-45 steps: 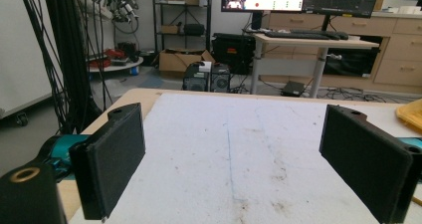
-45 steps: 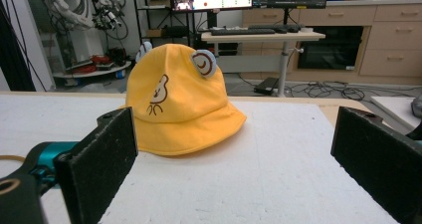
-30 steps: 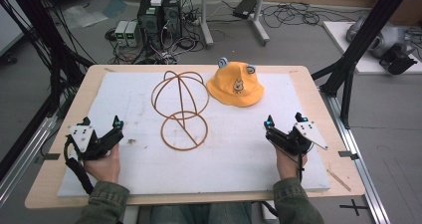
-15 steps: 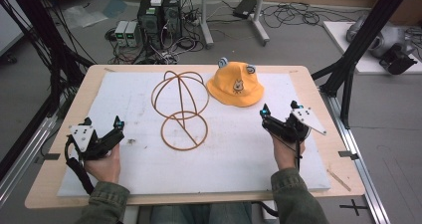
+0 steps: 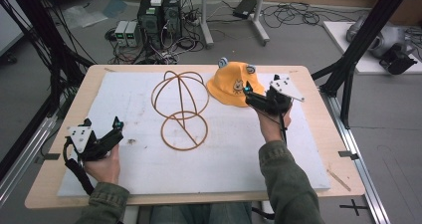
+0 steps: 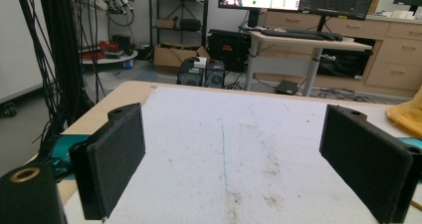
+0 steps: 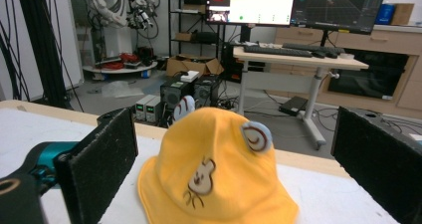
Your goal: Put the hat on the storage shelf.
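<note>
High view. The left gripper rested at the near left of the white mat, held in the left hand, jaws spread apart with nothing between them. A wire hat frame of tan hoops lay ahead of it and to its right, well apart from its tips. The right gripper was held by the right hand far up the mat, its tips just at the near right edge of the yellow hat. The jaws looked parted; contact with the brim could not be told from this view. The hat sat on the mat just beside the frame's upper hoops, on their right. The wooden table showed around the mat.

Left gripper view. Both black pads stood wide apart, bare mat between them and ahead. A corner of yellow fabric showed past the right-hand jaw, at the picture's right edge. Computer boxes stood on the floor beyond the table's far edge.

Right gripper view. Jaws stood wide open, one on each side of the hat, which sat upright directly ahead, between and a little beyond the pads. Neither pad touched it. A small figure was printed on the hat's front; two round ears stuck out near the crown. A desk with monitors stood far behind.
</note>
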{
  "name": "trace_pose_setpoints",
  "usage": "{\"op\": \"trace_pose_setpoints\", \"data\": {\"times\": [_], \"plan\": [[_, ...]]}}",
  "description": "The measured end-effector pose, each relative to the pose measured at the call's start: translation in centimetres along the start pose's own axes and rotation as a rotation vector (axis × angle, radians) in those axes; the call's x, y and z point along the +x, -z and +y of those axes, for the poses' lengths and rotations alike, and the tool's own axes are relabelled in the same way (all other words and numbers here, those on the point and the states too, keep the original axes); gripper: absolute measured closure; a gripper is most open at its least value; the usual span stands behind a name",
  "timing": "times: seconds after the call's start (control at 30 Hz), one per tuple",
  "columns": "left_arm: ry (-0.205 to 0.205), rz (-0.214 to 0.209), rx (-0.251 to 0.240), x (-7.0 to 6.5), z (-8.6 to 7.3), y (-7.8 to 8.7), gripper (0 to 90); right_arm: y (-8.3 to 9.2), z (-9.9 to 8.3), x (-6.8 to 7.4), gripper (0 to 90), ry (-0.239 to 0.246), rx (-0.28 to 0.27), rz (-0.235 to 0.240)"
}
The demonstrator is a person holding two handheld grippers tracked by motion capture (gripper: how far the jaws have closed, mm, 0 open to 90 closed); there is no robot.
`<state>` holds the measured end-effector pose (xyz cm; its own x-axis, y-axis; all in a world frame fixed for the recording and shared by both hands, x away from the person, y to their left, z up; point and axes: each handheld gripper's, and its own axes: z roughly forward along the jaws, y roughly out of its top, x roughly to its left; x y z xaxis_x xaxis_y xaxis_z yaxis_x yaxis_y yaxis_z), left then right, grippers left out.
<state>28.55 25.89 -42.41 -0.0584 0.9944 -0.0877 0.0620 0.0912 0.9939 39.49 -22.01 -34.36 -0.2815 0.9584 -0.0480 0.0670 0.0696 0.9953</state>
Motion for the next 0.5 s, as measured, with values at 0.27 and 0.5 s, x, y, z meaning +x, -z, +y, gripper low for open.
{"op": "trace_pose_setpoints", "data": {"times": [0.27, 0.5], "plan": [[-0.006, 0.006, -0.005, 0.1, 0.0, 0.0, 11.1, -5.8, 0.2, 0.3, 4.0, -0.053, 0.087, -0.018], [-0.005, 0.014, 0.000, 0.4, -0.2, 0.1, 11.0, -10.3, -3.0, 0.8, 4.1, -0.032, 0.187, -0.052]]}}
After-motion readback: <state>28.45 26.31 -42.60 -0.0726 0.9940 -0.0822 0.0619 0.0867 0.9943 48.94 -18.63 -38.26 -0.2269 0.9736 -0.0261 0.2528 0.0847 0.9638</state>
